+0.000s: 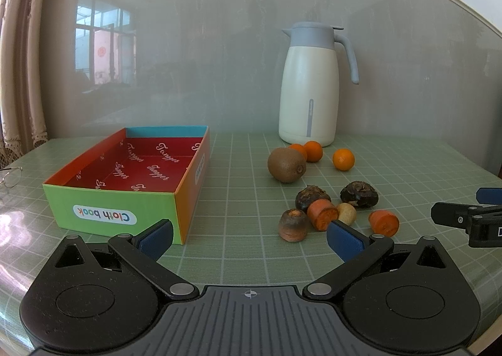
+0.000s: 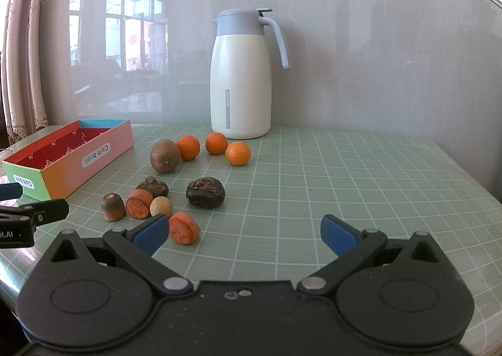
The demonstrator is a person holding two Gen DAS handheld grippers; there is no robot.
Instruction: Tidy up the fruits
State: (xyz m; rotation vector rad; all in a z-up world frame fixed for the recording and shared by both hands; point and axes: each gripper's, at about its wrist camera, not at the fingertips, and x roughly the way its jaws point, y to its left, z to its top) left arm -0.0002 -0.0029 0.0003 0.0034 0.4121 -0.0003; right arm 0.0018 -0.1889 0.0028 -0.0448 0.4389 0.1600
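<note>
Green gridded desk (image 2: 313, 167): both sets of jaws apart, empty; kiwi (image 2: 165, 156) lies loose ahead, box (image 1: 125, 186) open for loading.

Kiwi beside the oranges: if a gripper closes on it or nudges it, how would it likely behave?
The kiwi is egg-shaped and lies free on the mat, so a nudge would probably roll it. Its fuzzy skin should grip the pads well. Probably soft; squeeze gently.

Box (image 1: 125, 186): left on the surface (image 1: 238, 255).
Jug (image 1: 309, 86): at the back, against the wall.
Kiwi (image 1: 286, 164): right of the box, before the jug.
Tangerines (image 1: 343, 159): beside the kiwi.
Carrot pieces (image 1: 383, 222): nearest, before the water chestnuts (image 1: 359, 194).
</note>
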